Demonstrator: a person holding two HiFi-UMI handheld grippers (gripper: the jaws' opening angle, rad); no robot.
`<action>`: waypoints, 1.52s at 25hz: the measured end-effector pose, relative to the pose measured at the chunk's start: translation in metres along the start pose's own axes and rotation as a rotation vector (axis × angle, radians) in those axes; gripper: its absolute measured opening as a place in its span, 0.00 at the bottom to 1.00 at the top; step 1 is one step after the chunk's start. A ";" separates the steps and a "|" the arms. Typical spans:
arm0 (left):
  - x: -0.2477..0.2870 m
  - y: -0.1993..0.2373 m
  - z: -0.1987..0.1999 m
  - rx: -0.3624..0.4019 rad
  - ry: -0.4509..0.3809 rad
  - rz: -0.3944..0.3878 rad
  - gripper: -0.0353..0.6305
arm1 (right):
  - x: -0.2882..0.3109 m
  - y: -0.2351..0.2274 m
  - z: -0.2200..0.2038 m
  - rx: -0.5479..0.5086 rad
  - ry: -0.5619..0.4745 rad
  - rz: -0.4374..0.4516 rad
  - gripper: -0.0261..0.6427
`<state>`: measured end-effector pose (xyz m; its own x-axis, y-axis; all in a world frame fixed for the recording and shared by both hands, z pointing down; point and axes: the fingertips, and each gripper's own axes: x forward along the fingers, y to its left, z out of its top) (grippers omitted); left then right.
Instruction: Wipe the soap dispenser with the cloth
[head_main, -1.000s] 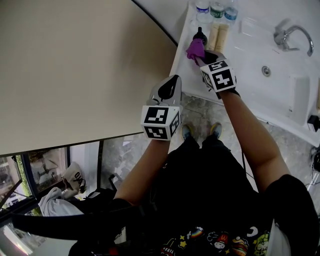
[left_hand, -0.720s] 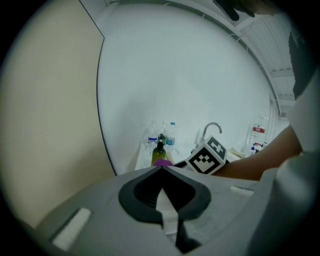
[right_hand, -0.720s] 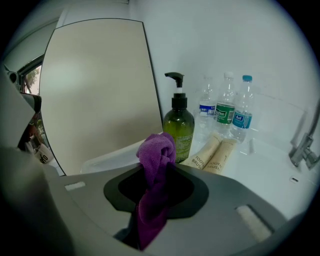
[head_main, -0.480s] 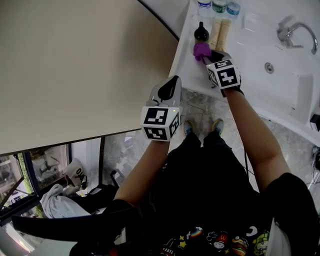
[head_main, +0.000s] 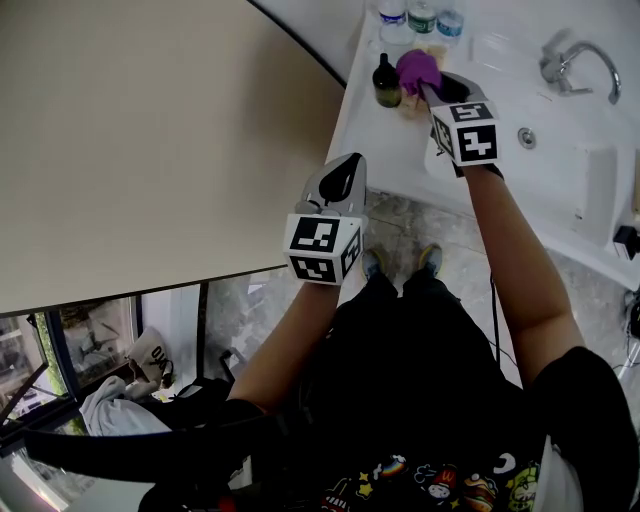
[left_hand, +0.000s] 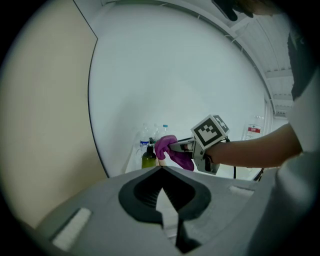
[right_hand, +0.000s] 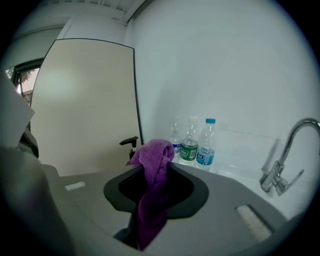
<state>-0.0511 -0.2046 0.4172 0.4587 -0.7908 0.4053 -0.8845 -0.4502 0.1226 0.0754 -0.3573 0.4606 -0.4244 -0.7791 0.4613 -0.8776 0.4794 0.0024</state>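
Overhead, soap dispenser (head_main: 386, 84) beside cloth (head_main: 418, 68), right gripper view, pump (right_hand: 129, 142) only

The soap dispenser (head_main: 386, 84) stands on the table (head_main: 372, 140), near its left edge. Just right of the dispenser is the cloth (head_main: 417, 68), in the jaws of the right gripper (head_main: 430, 87). The bottles (head_main: 420, 16) stand behind the dispenser and the faucet (head_main: 572, 62) is well to its right. The left gripper (head_main: 343, 165) hangs before the dispenser, off the table's edge.
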 end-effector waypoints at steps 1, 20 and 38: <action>0.000 -0.002 0.000 0.001 0.001 0.002 0.05 | 0.001 -0.004 0.003 -0.006 -0.006 -0.005 0.21; 0.000 -0.011 -0.012 -0.031 0.022 0.084 0.05 | 0.044 0.008 -0.088 -0.053 0.208 0.085 0.21; 0.000 -0.008 0.024 -0.004 -0.066 0.001 0.05 | -0.008 0.014 0.068 -0.069 -0.109 0.045 0.22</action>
<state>-0.0421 -0.2114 0.3948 0.4627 -0.8167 0.3448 -0.8850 -0.4481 0.1260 0.0516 -0.3716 0.3968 -0.4884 -0.7934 0.3632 -0.8411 0.5388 0.0461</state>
